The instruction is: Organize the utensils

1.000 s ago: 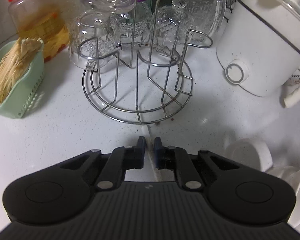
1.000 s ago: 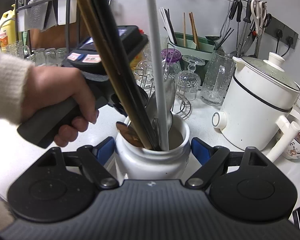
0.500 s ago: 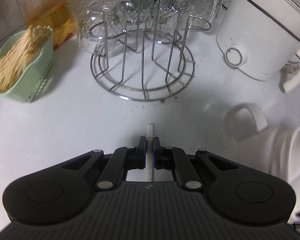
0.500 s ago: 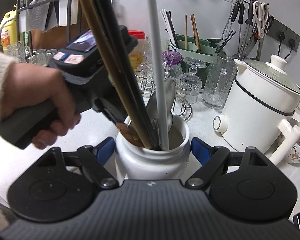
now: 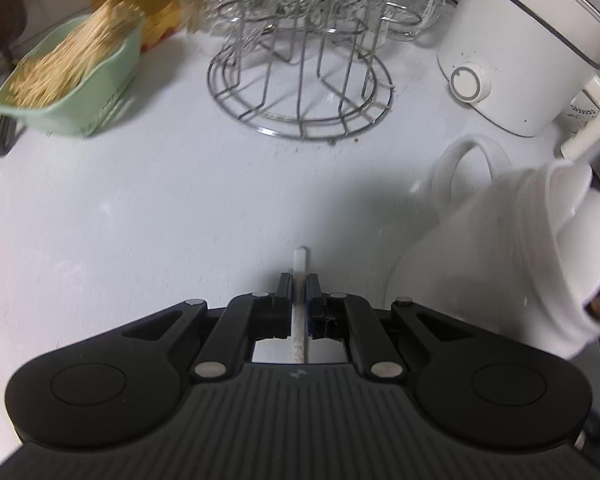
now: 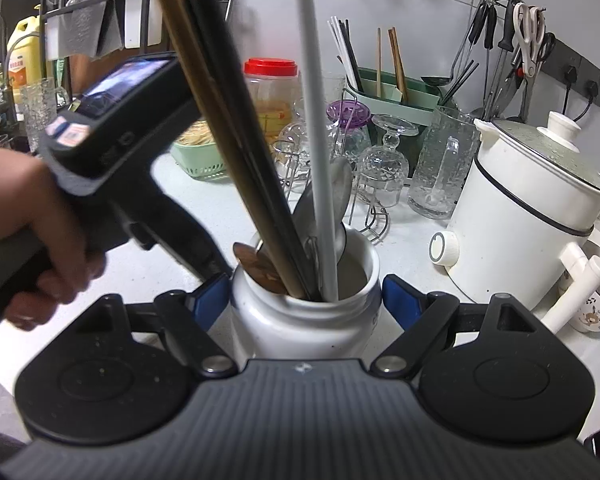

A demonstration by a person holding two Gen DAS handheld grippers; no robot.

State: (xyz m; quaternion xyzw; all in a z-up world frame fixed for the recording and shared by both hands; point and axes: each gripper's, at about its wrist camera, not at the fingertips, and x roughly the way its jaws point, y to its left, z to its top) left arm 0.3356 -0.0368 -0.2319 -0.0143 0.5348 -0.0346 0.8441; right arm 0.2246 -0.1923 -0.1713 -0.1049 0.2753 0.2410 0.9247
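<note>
My left gripper (image 5: 299, 285) is shut on a thin white stick (image 5: 300, 259), whose tip pokes out just past the fingertips above the white counter. Right of it stands the white handled jar (image 5: 500, 264). In the right wrist view my right gripper (image 6: 304, 294) is shut on that jar (image 6: 304, 320), its blue pads (image 6: 212, 293) pressed on both sides. The jar holds gold and black long handles (image 6: 228, 140), a white rod (image 6: 314, 120), metal spoons and a wooden spoon. A hand (image 6: 32, 220) holds the left gripper's black body to the left of the jar.
A wire glass rack (image 5: 300, 80) with glasses stands behind. A green basket of sticks (image 5: 72, 80) is at the back left, a white electric pot (image 5: 520, 48) at the back right. A green utensil drainer (image 6: 396, 96) and hanging tools (image 6: 512, 52) line the wall.
The left gripper drew back from the wire rack with the white stick, and the jar came into its view at the right. The right gripper and jar stayed still.
</note>
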